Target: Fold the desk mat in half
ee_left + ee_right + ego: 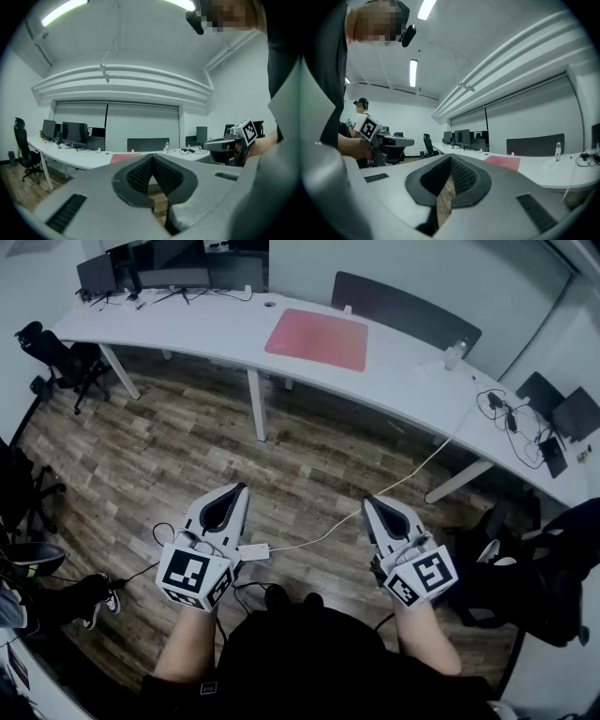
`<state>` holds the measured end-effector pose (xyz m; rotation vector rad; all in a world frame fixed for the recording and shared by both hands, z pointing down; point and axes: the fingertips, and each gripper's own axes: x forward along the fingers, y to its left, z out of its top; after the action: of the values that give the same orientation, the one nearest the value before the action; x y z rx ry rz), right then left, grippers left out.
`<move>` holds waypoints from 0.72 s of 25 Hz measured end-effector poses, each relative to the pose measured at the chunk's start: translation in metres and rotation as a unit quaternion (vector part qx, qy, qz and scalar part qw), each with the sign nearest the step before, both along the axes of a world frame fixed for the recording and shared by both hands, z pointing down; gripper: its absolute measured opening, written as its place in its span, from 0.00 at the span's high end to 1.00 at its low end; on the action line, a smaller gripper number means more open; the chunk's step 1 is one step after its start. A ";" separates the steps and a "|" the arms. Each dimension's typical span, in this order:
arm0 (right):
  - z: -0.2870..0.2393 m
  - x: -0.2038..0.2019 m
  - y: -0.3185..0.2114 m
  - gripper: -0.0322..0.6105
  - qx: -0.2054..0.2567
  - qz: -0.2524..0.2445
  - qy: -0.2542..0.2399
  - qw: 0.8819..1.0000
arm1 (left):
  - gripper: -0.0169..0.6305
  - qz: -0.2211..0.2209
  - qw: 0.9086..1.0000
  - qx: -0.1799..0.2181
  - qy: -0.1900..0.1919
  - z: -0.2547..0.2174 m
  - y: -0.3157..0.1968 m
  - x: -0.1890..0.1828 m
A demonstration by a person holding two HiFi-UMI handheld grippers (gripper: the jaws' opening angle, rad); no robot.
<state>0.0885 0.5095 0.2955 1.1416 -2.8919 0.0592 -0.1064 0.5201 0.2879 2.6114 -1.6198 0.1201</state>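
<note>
A person stands on a wood floor [178, 451] and holds 1 gripper in each hand. The left gripper [240, 488] and the right gripper [367, 502] are side by side, low in the head view, and both point toward a long white desk [206, 329]. They are apart from each other, and both are well away from the desk.

The left gripper's fingers are closed tight, tip to tip, with nothing between them. The right gripper's fingers are closed the same way and hold nothing.

The mat [317, 339] is red. It lies flat and open on the desk, near the middle, close to the far edge. Nothing lies on it. A dark panel [405, 309] stands just behind it.

Dark screens [169, 270] stand at the left end of the desk. A black chair [64, 360] is on the floor near that end. A small bottle [455, 354] stands on the desk to the right of the mat. A white cable [412, 472] hangs off the desk and runs over the floor, between the 2 grippers.
</note>
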 end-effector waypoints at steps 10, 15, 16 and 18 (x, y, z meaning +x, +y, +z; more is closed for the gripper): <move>0.013 0.073 0.003 0.96 -0.022 0.005 -0.025 0.999 | 0.97 0.019 1.000 -0.011 -0.004 0.004 0.016 0.075; 0.006 0.098 0.007 0.96 -0.007 0.002 -0.034 0.999 | 0.97 0.020 0.999 -0.024 -0.007 0.007 0.022 0.096; 0.007 0.103 0.010 0.96 -0.008 0.000 -0.037 0.999 | 0.97 0.015 1.000 -0.024 -0.006 0.008 0.023 0.099; 0.012 0.113 0.016 0.96 -0.013 -0.004 -0.042 0.999 | 0.97 0.003 1.000 -0.021 -0.018 0.009 0.026 0.104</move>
<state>0.2019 0.5257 0.3078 1.1510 -2.9589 0.1478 -0.0022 0.5457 0.2970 2.5981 -1.6011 0.2008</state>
